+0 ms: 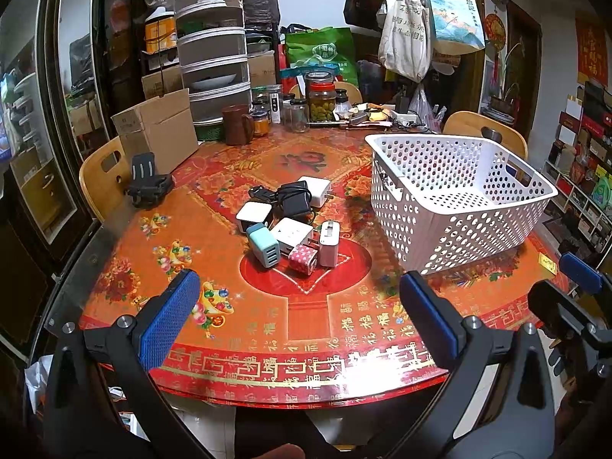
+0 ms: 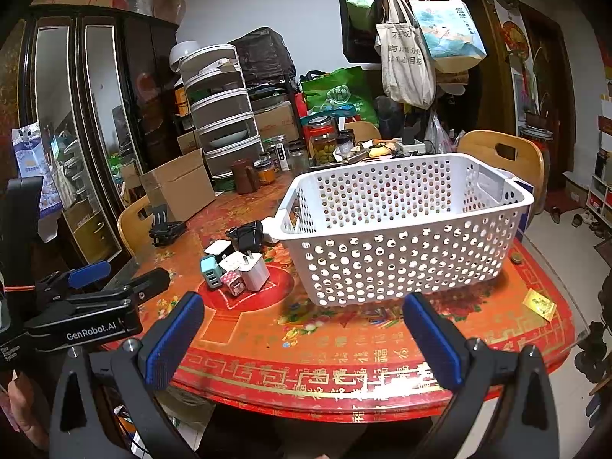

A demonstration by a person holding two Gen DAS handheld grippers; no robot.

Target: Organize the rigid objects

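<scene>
A cluster of several wall chargers lies at the middle of the red patterned table: a teal one, a pink dotted one, white cubes and a black one with a cable. A white perforated basket stands to their right and looks empty. My left gripper is open, above the table's near edge, short of the chargers. My right gripper is open, in front of the basket. The chargers lie to its left.
A cardboard box, stacked drawers, a brown mug and jars line the table's back. A black clip holder sits at the left. Wooden chairs stand around. A gold card lies at the right.
</scene>
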